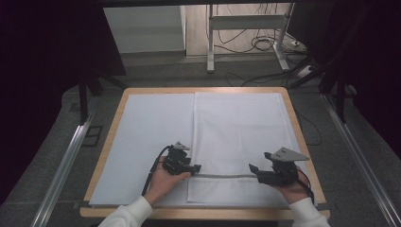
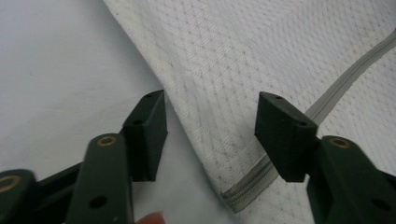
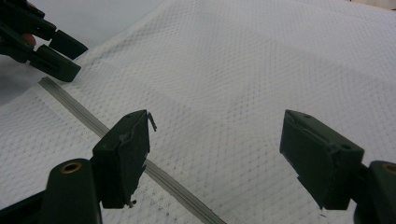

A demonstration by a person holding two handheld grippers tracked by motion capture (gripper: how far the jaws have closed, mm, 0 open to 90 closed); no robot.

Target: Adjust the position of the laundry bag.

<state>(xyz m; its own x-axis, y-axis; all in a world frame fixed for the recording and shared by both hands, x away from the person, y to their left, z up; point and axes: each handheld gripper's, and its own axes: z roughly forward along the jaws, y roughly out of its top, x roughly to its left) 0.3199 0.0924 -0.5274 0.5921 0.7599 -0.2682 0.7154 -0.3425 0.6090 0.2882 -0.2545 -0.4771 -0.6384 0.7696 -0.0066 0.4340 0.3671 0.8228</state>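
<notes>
White mesh: the mesh cloth (image 1: pixel 239 137) is a long folded panel of dotted, open-weave fabric lying flat on the right half of the table, its long side running away from the person.
Grey band: a narrow grey strip (image 1: pixel 222 175) crosses the cloth near its near end, from the left edge to the right; in the left gripper view the strip (image 2: pixel 261 175) ends at the cloth's edge between the jaws.
Cloth surface: smooth, with no visible wrinkles; the near end lies just inside the near edge of the table.
Left gripper: the left gripper (image 1: pixel 194 168) sits at the left end of the grey strip, jaws spread and holding nothing, one jaw over the underlay, the other over the mesh.
Right gripper: the right gripper (image 1: pixel 252 169) sits at the right end of the strip, jaws likewise apart and empty, straddling the strip (image 3: pixel 154 170) above the fabric.
Step in hand (judged): pinching the cloth at both ends of the strip, probably to lift and fold it.
Technique: lower each gripper until one jaw slides under the edge, then close on all layers together; grip both ends at the same height so that the cloth lifts evenly.
Risk: mesh is slippery and thin; a shallow bite may catch the top layer only.
Underlay: a pale sheet (image 1: pixel 151 142) covers the wooden table (image 1: pixel 109 142); avoid catching it with the left jaw.
</notes>
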